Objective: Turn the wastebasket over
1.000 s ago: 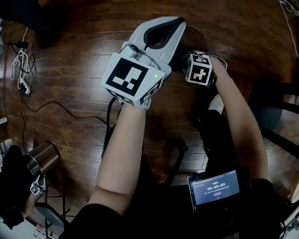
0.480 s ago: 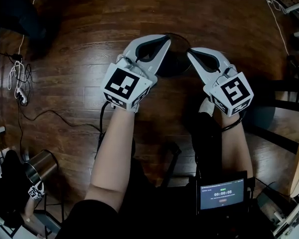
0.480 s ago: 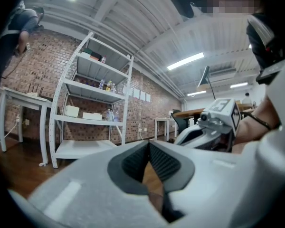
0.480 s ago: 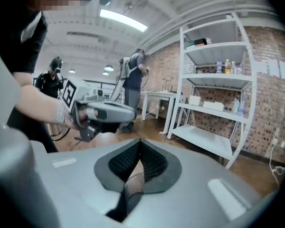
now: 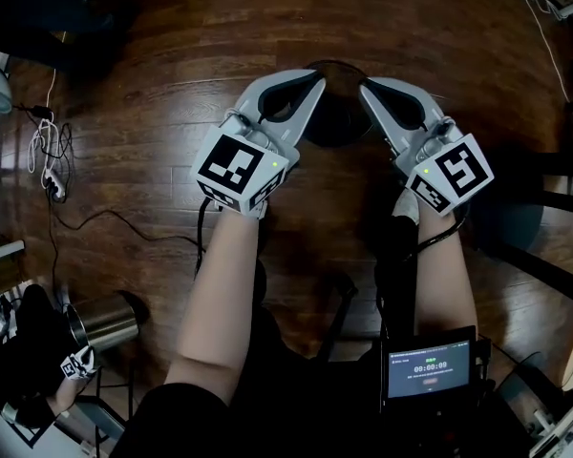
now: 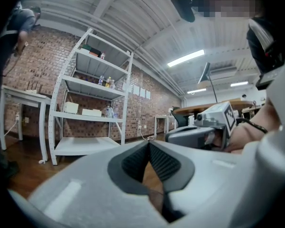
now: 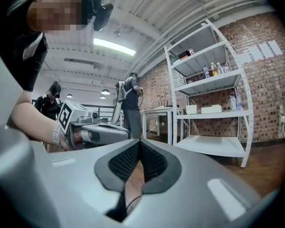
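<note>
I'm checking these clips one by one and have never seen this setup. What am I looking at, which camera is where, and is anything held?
A person holds a two-jaw tool in each hand. The top-down picture comes from a camera on the head. The other two cameras ride on the tools, looking along their jaws. The left tool and right tool are both shut and empty, held level over a dark round thing, probably the wastebasket, on the wooden floor. A metal can and cables are at the left.

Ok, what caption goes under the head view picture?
Left gripper and right gripper, both shut and empty, held above a dark round wastebasket.
</note>
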A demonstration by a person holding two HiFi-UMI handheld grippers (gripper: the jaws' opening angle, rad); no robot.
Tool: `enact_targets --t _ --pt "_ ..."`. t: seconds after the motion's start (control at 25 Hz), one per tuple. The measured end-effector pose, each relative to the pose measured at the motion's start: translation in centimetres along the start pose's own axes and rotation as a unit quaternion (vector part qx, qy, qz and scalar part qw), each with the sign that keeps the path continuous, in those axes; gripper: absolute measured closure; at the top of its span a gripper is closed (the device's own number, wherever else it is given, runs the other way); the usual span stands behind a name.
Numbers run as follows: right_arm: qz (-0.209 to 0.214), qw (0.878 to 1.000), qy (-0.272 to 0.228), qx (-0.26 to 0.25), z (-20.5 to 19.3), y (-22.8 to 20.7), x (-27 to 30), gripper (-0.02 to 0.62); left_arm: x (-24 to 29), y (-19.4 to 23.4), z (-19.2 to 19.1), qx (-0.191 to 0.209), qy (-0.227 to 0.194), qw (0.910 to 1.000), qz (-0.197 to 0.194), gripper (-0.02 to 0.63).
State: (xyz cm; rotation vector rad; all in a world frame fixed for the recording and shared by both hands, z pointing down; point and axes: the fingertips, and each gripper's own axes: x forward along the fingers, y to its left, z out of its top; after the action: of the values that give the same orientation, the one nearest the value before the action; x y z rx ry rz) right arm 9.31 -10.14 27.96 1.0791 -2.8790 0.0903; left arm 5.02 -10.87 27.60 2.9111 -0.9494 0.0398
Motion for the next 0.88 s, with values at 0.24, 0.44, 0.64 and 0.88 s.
enact_targets --t 0.24,0.44,0.64,0.88 --pt "0.010 1.000 -0.002 -0.006 -0.4 -0.7 0.1 0.586 0.5 -0.1 -0.5 -0.011 -0.003 0.9999 -0.008 0.604" --pt "0.022 1.000 -0.003 -0.017 -0.4 0.6 0.7 0.586 0.0 0.0 -1.0 -0.013 -0.001 0.9999 -0.009 0.604" --pt "0.026 0.999 -0.002 -0.022 -0.6 1.2 1.2 0.586 -0.1 -0.2 -1.3 -0.010 0.001 0.9999 -0.011 0.604" --pt "0.028 0.999 -0.003 -0.022 -0.7 1.3 1.4 0.586 -0.1 -0.4 -1.6 -0.008 0.001 0.9999 -0.012 0.604"
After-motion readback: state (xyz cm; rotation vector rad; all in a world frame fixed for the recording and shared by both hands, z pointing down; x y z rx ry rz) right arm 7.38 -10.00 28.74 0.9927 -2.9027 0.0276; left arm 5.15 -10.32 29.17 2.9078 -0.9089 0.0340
